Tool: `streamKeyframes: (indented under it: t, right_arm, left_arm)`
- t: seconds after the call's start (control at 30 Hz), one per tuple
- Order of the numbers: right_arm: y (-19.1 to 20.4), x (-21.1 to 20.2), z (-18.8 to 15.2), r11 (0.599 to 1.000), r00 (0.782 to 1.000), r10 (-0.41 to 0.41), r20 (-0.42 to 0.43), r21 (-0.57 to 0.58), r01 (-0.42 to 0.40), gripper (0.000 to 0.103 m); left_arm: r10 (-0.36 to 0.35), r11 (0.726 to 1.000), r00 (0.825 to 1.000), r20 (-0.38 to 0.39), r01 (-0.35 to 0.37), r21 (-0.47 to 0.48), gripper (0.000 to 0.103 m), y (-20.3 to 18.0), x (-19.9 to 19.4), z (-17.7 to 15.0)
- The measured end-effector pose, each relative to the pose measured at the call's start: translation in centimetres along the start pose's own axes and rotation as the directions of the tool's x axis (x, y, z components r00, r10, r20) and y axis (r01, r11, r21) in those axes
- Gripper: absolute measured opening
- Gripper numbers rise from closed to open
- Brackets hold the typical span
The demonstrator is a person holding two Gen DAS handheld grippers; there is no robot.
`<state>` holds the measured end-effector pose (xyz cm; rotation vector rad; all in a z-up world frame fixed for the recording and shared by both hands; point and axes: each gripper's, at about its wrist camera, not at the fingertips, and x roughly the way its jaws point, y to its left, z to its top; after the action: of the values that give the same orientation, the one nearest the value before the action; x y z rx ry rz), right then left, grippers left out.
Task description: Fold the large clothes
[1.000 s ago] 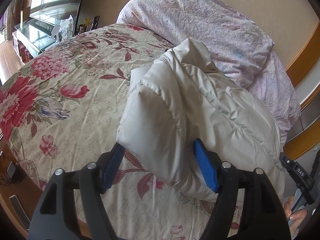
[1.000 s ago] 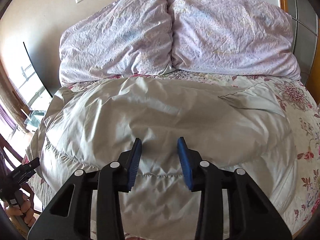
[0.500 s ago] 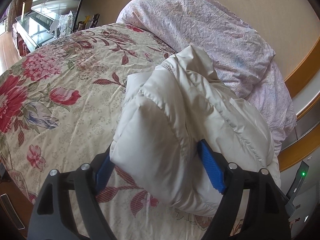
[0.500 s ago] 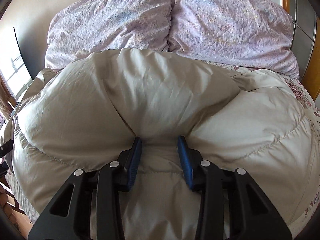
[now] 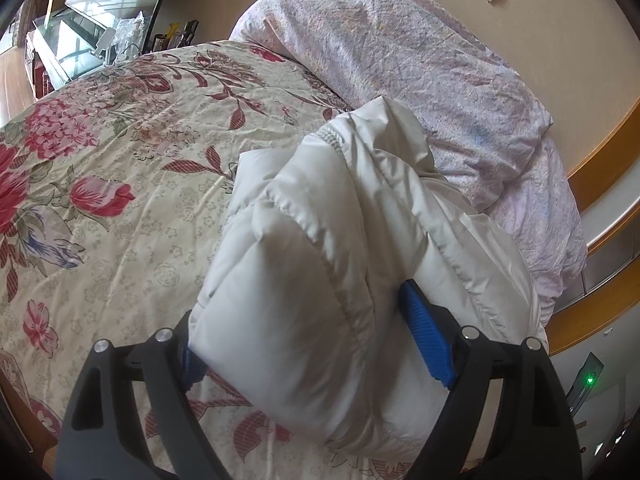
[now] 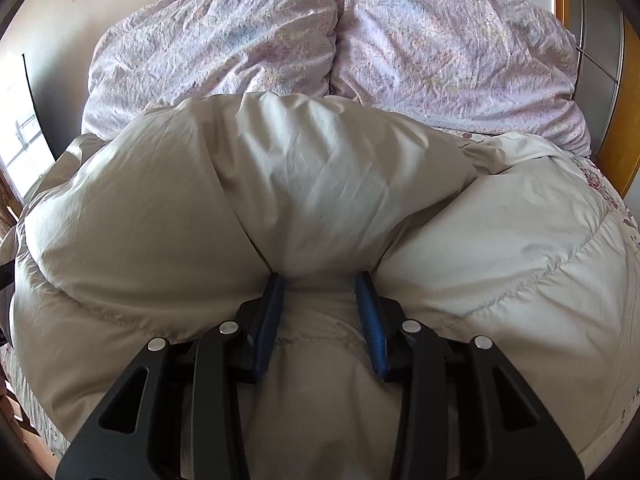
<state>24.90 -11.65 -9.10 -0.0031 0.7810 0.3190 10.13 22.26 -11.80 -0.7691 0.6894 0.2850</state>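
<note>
A puffy off-white down jacket [image 5: 340, 220] lies folded into a thick bundle on the flowered bedspread [image 5: 120, 160]. My left gripper [image 5: 300, 304] straddles the bundle's near end. Its jaws are opening, with the padding bulging between them and covering the left pad. The right blue pad [image 5: 428, 340] shows most of its face. In the right wrist view the jacket [image 6: 320, 168] fills the frame. My right gripper [image 6: 319, 276] is shut on a pinched fold of it, and creases run into the fingertips.
Two lilac pillows [image 6: 240, 40] [image 6: 440, 40] lean on the wall behind the jacket. A wooden headboard edge [image 5: 600, 160] curves at the right. A glass-topped stand with small items [image 5: 72, 40] sits beyond the far bed corner. Bare bedspread spreads left of the jacket.
The left jaws have spread wider around the bundle. The right gripper has sunk onto the jacket, and the padding has bunched up high in front of its fingers.
</note>
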Motion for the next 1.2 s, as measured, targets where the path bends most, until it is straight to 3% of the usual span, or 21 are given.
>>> streamKeyframes:
  t: [0.13, 0.3, 0.37, 0.43, 0.6, 0.73, 1.0, 1.2]
  right_arm:
    - [-0.1, 0.1, 0.0, 1.0, 1.0, 0.005, 0.003, 0.006, -0.005, 0.041]
    - [0.0, 0.1, -0.1, 1.0, 1.0, 0.005, 0.002, 0.006, -0.005, 0.04]
    - [-0.1, 0.1, -0.1, 1.0, 1.0, 0.005, 0.002, 0.006, -0.005, 0.04]
    - [-0.1, 0.1, -0.1, 1.0, 1.0, 0.006, 0.002, 0.005, -0.006, 0.04]
    - [-0.1, 0.2, -0.1, 1.0, 1.0, 0.0, 0.002, -0.001, 0.0, 0.04]
    - [0.1, 0.2, -0.1, 1.0, 1.0, -0.015, 0.002, -0.012, 0.015, 0.04]
    - [0.1, 0.2, 0.1, 0.999, 0.999, -0.033, 0.002, -0.014, 0.033, 0.04]
    - [0.0, 0.3, 0.1, 0.999, 0.999, -0.033, 0.003, -0.017, 0.033, 0.04]
  left_arm:
    - [-0.03, 0.999, 1.0, -0.002, 0.03, -0.022, 0.081, 0.0, 0.1, 0.5]
    - [-0.123, 0.986, 0.992, -0.009, 0.121, -0.111, 0.063, 1.4, -0.2, 1.7]
    - [-0.15, 0.982, 0.989, -0.005, 0.148, -0.115, 0.051, 1.4, -0.6, 2.1]
    - [-0.172, 0.981, 0.985, 0.005, 0.171, -0.094, 0.045, 0.7, -1.2, 2.6]
    - [-0.183, 0.982, 0.981, 0.057, 0.18, 0.062, 0.041, -3.9, -3.5, 3.4]
    - [-0.221, 0.959, 0.971, 0.091, 0.199, 0.201, 0.04, -8.5, -5.5, 3.4]
    - [-0.326, 0.889, 0.94, 0.098, 0.27, 0.369, 0.04, -16.1, -8.1, 2.2]
    - [-0.425, 0.821, 0.904, 0.057, 0.357, 0.445, 0.04, -21.0, -8.7, 0.2]
